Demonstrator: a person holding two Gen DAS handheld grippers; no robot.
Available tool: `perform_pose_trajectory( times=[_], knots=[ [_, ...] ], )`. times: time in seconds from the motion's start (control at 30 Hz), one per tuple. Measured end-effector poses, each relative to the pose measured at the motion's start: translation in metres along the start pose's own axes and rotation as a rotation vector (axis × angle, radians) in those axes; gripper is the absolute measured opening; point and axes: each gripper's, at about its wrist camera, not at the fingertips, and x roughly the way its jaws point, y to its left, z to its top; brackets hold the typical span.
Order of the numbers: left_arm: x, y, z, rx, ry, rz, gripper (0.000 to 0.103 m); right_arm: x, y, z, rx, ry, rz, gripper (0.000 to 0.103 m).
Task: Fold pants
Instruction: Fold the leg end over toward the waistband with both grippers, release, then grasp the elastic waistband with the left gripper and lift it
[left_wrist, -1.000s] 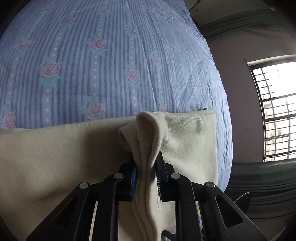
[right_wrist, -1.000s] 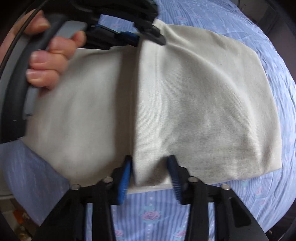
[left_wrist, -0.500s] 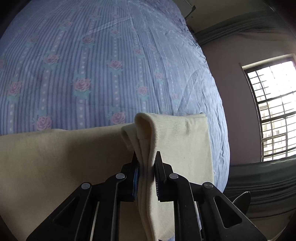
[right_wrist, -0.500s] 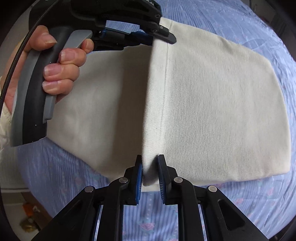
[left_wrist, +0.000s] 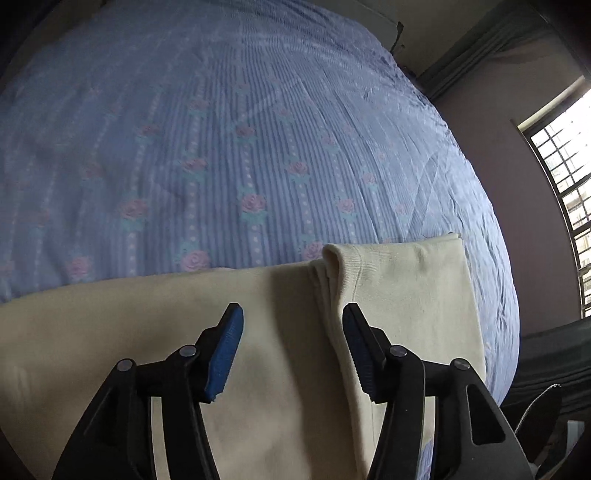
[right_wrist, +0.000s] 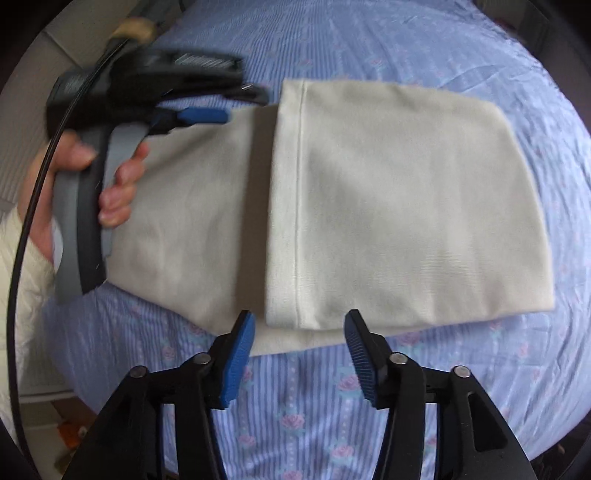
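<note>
Floral blue bedsheet (left_wrist: 229, 155) beneath cream pants (right_wrist: 406, 206), window (left_wrist: 569, 184) beside.

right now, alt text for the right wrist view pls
Cream pants lie folded over on a blue floral bedsheet, released. The right gripper is opening just off their near edge; a hand holds the left gripper at the far edge.

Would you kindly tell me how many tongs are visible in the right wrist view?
2. The right tongs stand at the bottom, opening, just off the pants; the left tongs are upper left, blurred, held by a hand.
</note>
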Motion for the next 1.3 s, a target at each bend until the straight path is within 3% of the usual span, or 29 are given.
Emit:
perform_pose_trajectory(
  times=[0.27, 0.6, 0.7, 0.83, 0.93, 1.07, 1.13, 1.3],
  knots=[
    [-0.111, 0.058, -0.071, -0.117, -0.141, 0.134, 0.066, -0.027, 0.016, -0.014, -0.084, -0.031, -0.025, 0.063],
    [-0.178, 0.138, -0.166, -0.317, -0.114, 0.292, 0.076, -0.031, 0.102, -0.004, -0.185, -0.027, 0.051, 0.068],
    [-0.186, 0.161, -0.179, -0.39, -0.14, 0.259, 0.08, -0.024, 0.129, 0.001, -0.223, -0.027, 0.055, 0.068],
    [-0.183, 0.203, -0.192, -0.565, -0.193, 0.131, 0.081, -0.013, 0.16, 0.014, -0.214, -0.011, 0.055, 0.068],
    [-0.166, 0.228, -0.196, -0.655, -0.212, 0.058, 0.081, -0.004, 0.178, 0.025, -0.205, 0.008, 0.056, 0.068],
    [-0.136, 0.251, -0.201, -0.743, -0.198, 0.021, 0.08, 0.012, 0.196, 0.037, -0.217, 0.027, 0.037, 0.068],
    [-0.123, 0.262, -0.205, -0.8, -0.205, -0.043, 0.08, 0.02, 0.204, 0.041, -0.233, 0.033, 0.034, 0.068],
    [-0.105, 0.278, -0.206, -0.891, -0.249, -0.109, 0.081, 0.034, 0.217, 0.045, -0.252, 0.056, 0.012, 0.068]
  ],
)
